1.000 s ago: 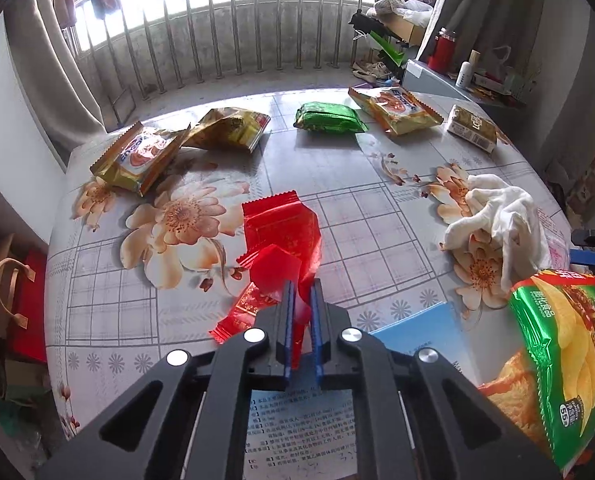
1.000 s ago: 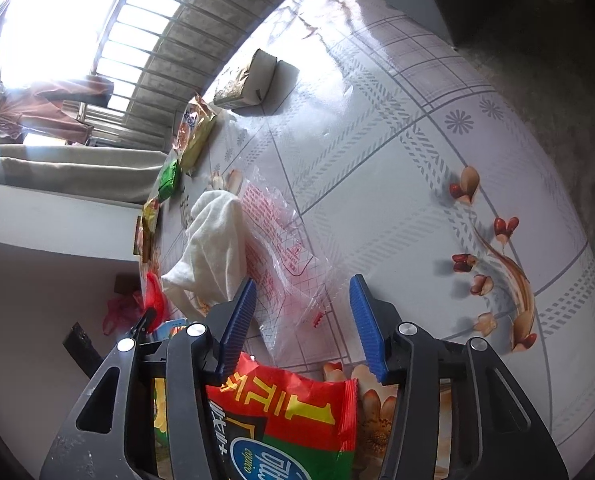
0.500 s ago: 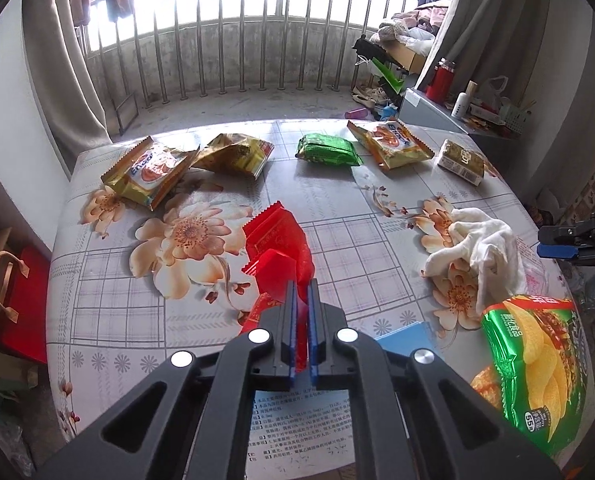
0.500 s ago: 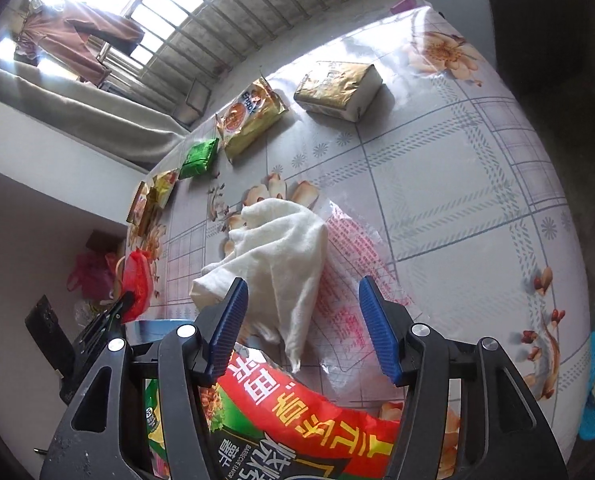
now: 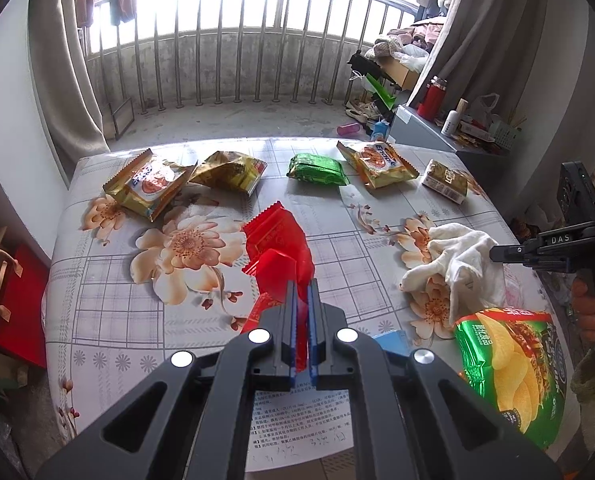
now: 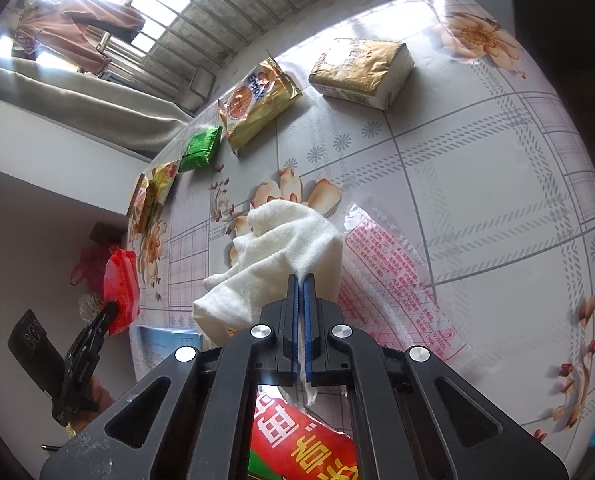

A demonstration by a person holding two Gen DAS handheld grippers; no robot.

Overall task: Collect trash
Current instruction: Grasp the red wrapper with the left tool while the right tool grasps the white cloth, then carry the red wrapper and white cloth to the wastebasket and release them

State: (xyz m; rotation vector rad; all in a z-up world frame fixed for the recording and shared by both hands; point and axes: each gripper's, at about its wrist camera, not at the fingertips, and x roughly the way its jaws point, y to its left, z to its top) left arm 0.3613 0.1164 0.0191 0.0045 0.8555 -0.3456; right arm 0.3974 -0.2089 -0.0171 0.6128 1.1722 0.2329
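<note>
My left gripper point(image 5: 302, 284) is shut on a crinkled red wrapper point(image 5: 275, 240), held just above the flowered table point(image 5: 109, 312). In the right wrist view the same red wrapper point(image 6: 121, 280) hangs at the left gripper point(image 6: 111, 308) on the left. My right gripper point(image 6: 300, 278) has its jaws closing, pads together on a fold of the white cloth point(image 6: 281, 248). In the left wrist view the right gripper point(image 5: 495, 252) meets the white cloth point(image 5: 457, 256) at the table's right side. A green chip bag point(image 5: 509, 368) lies below the cloth. A clear printed wrapper point(image 6: 393, 280) lies under the cloth.
Along the far edge lie two gold snack bags point(image 5: 149, 184), a green pack point(image 5: 317, 168), another gold bag point(image 5: 377, 164) and a gold-wrapped block point(image 5: 445, 180). A printed sheet point(image 5: 297, 420) lies near me. Bags point(image 5: 17, 292) stand on the floor at left.
The right gripper swung over the white cloth and shut on it. The left gripper rose a little with the red wrapper still in it.
</note>
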